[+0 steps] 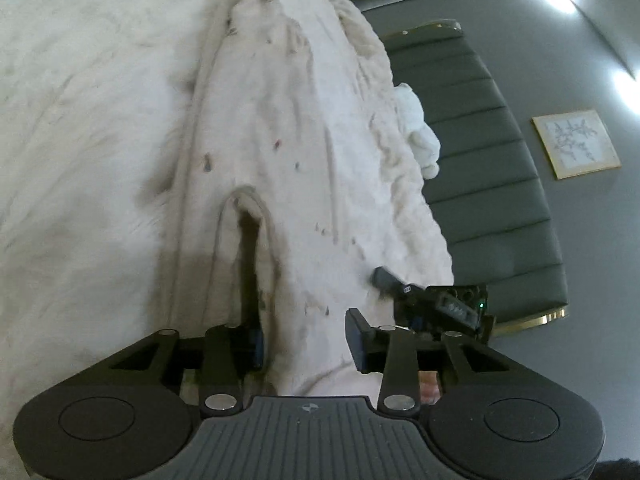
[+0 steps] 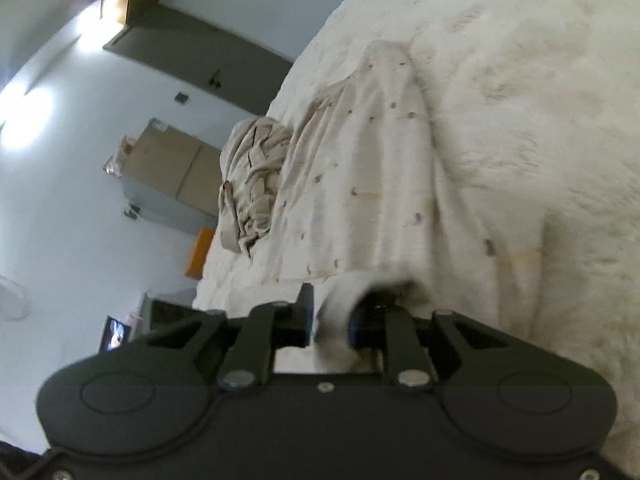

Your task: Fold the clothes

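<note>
Meanwhile, the left gripper stands partly open with a fold of the cream garment between its fingers on the bed; rightward, the right gripper likewise straddles a fold.

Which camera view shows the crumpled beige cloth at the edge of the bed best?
The right wrist view: the crumpled cloth lies in full sight there, clear of the spotted garment. In the left wrist view a wrinkled lump at the bed's edge may be it; I cannot tell.

Soft speckled cloth garment, fluffy white blanket, matt padded headboard
</note>
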`<state>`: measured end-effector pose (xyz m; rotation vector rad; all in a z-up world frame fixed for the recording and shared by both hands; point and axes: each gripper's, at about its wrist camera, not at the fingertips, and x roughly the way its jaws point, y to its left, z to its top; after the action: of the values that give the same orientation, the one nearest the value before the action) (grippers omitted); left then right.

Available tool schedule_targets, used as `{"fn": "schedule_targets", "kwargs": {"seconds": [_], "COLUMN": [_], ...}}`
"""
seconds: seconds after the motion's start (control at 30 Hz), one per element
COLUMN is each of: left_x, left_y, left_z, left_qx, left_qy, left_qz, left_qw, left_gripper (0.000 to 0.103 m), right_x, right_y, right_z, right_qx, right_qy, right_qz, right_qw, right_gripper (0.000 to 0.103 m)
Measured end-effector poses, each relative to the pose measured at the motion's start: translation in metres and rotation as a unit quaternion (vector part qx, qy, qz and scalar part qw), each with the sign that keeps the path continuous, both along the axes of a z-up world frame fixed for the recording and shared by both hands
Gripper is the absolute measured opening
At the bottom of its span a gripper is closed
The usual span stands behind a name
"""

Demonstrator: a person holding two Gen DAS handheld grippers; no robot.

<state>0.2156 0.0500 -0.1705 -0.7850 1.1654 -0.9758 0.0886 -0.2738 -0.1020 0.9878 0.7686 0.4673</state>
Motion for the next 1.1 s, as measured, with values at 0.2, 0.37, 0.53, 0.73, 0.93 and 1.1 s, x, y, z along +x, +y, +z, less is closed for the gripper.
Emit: {"fn": "schedule_targets", "kwargs": {"seconds": [0.2, 0.37, 0.53, 0.73, 0.93, 1.1], "left_x": [-0.013, -0.014, -0.012, 0.006, 0.067, 0.130], "left_y": [0.000, -0.005, -0.010, -0.014, -0.027, -0.037], "left_z": [0.000, -0.001, 0.003, 0.038, 0.082, 0.095], "left_qx": [-0.013, -0.016, 0.000, -0.047, -0.059, -0.021], "left_qy": [-0.021, -0.018, -0.023, -0.048, -0.079, -0.087], "left_qz": [0.008, 0.017, 0.009, 0.018, 0.043, 0.054], "left_qw": [0.9997, 0.9996, 0.9997, 0.9976, 0.9942, 0.9945], "left_gripper": [0.042, 0.030, 0.002, 0.002, 0.002, 0.002], "right_x": [-0.023, -0.034, -0.039, -0.022, 0.030, 0.099], "right_y": [0.007, 0.016, 0.013, 0.004, -0.022, -0.035], "right_z": [-0.001, -0.009, -0.008, 0.021, 0.049, 0.064], "right_qx": [-0.005, -0.025, -0.022, 0.013, 0.019, -0.010], "right_qy": [-0.008, 0.005, 0.008, -0.048, -0.047, -0.030], "right_qz": [0.032, 0.039, 0.035, 0.025, -0.019, -0.027], "right_qw": [0.999, 0.999, 0.999, 0.998, 0.999, 0.999], "right_gripper": [0.042, 0.020, 0.005, 0.005, 0.005, 0.005]}}
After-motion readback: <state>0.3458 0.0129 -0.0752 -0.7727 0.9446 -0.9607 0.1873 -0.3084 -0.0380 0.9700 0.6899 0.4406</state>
